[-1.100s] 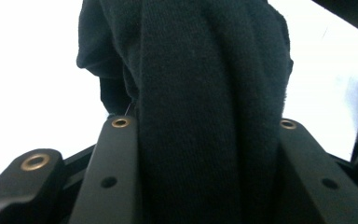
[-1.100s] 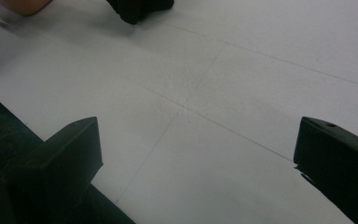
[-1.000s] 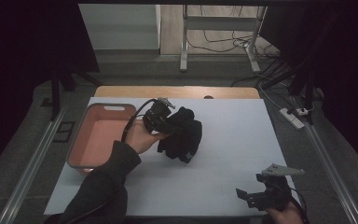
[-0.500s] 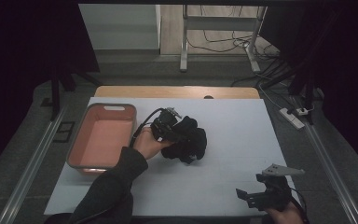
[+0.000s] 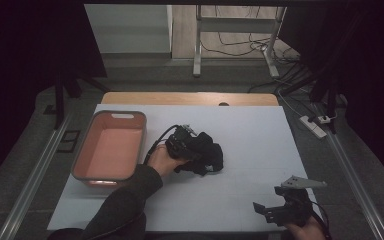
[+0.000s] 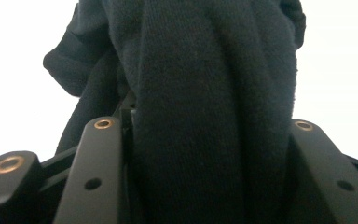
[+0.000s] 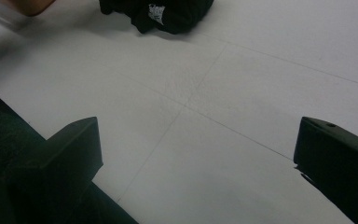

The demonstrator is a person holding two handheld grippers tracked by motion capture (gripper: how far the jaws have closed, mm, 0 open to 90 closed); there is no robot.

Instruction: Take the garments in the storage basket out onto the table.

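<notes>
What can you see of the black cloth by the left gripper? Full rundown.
The black cloth is a knitted-looking garment, crumpled into a loose heap on the white table right of the pink tray, apart from it. A small white label shows on one fold. A thick fold lies between the jaws of the left gripper, which have just been opening; whether the pads grip it is unclear.

You are working in a lab: black curtains [image 5: 35, 45] flank the white table [image 5: 250, 135], cables [image 5: 240, 42] beyond it.
</notes>
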